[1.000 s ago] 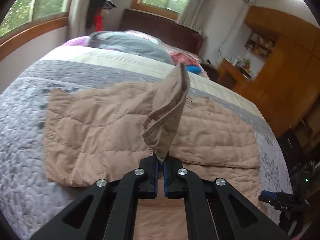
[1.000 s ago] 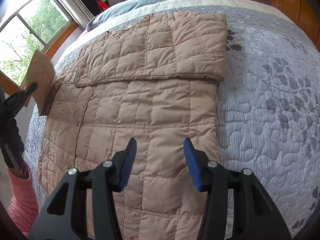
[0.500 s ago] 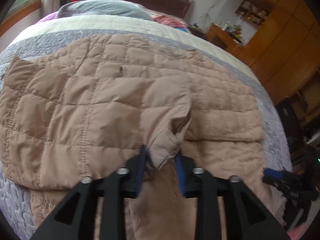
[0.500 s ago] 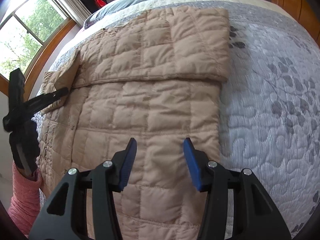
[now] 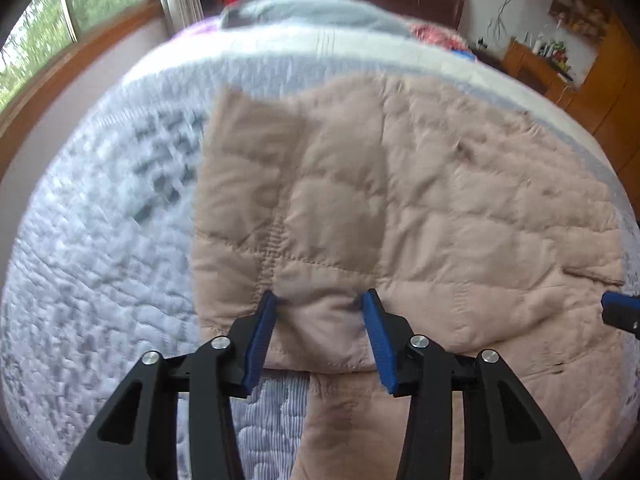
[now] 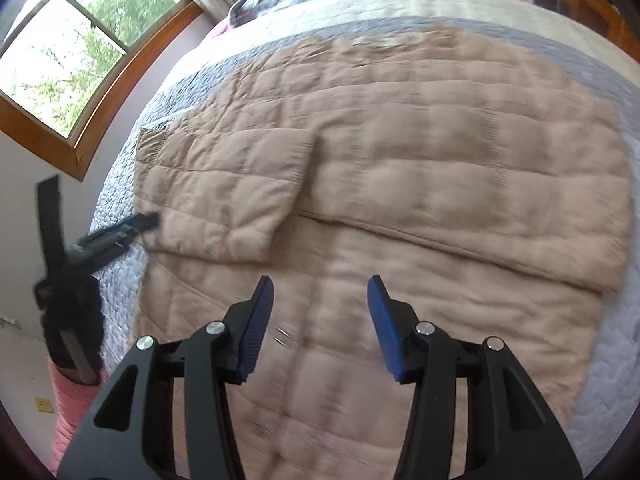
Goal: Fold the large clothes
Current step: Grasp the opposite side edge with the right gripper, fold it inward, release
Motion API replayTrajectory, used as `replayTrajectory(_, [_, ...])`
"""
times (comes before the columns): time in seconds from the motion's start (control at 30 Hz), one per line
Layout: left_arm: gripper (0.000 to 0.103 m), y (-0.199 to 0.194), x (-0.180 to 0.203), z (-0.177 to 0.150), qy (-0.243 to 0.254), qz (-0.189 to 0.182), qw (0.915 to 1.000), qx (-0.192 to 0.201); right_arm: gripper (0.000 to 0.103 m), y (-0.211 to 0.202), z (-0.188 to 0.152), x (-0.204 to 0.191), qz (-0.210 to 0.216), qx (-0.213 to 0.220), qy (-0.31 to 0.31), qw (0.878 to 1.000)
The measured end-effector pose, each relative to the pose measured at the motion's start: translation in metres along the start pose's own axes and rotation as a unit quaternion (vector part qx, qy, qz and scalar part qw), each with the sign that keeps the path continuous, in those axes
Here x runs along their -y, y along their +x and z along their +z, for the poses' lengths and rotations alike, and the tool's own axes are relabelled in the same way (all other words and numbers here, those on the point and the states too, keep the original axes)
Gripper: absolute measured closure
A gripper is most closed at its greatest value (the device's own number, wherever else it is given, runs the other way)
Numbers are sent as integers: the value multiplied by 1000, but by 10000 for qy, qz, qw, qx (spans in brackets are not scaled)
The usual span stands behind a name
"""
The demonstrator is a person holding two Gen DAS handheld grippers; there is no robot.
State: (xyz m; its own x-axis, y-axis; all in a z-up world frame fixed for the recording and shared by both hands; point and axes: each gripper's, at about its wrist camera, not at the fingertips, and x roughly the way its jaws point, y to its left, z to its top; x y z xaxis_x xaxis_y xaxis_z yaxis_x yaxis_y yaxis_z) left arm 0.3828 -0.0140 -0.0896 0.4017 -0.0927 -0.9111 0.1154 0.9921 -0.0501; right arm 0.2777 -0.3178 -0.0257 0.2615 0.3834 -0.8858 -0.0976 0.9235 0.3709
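- On the grey-and-white leaf-patterned quilted bedspread (image 5: 100, 280), bare cover runs left of the one tan quilted puffer jacket (image 5: 440, 208), out to the bed's edge below a wood-framed window (image 6: 72, 60).
- The jacket lies flat, one sleeve folded across its body.
- The left gripper (image 5: 320, 316), blue-padded jaws wide apart, straddles the folded sleeve's cuff without pinching it.
- The right gripper (image 6: 320, 308), equally wide and holding nothing, hangs above the jacket's lower body.
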Motion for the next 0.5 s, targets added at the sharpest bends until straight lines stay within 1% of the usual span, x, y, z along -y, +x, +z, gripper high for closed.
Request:
replayTrajectory(0.07, [58, 10, -4, -2, -54, -123, 9999, -60, 54, 13, 10, -9, 107, -98, -12, 9999])
replayTrajectory(0.13, [58, 11, -6, -4, -97, -190, 9998, -6, 54, 27, 20, -13, 268, -227, 76, 9994])
replayTrajectory(0.2, [58, 11, -7, -4, -111, -228, 9997, 21, 54, 39, 28, -18, 321, -311, 149, 9989])
replayTrajectory(0.23, [58, 11, -7, -3, -121, -250, 9996, 25, 57, 45, 31, -19, 365, -353, 185, 9985])
replayTrajectory(0.27, [58, 10, -9, -3, -150, -287, 9995, 26, 66, 53, 34, -20, 463, -415, 208, 9979])
replayTrajectory(0.3, [58, 7, -12, -7, -175, -316, 9993, 30, 72, 59, 35, -21, 597, -474, 229, 9968])
replayTrajectory(0.33, [58, 6, -13, -8, -195, -342, 9992, 32, 86, 65, 35, -23, 659, -518, 217, 9962])
replayTrajectory(0.37, [58, 2, -15, -8, -226, -400, 9989, 37, 90, 67, 35, -26, 646, -525, 178, 9964])
replayTrajectory(0.43, [59, -9, -15, -9, -271, -609, 9977, 108, 94, 62, 36, -30, 597, -413, 67, 9973])
replayTrajectory(0.47, [59, -18, -18, -9, -316, -739, 9965, 223, 95, 52, 36, -31, 624, -270, -3, 9977])
replayTrajectory(0.5, [59, -25, -17, -7, -351, -772, 9958, 354, 95, 43, 36, -30, 656, -151, -50, 9977])
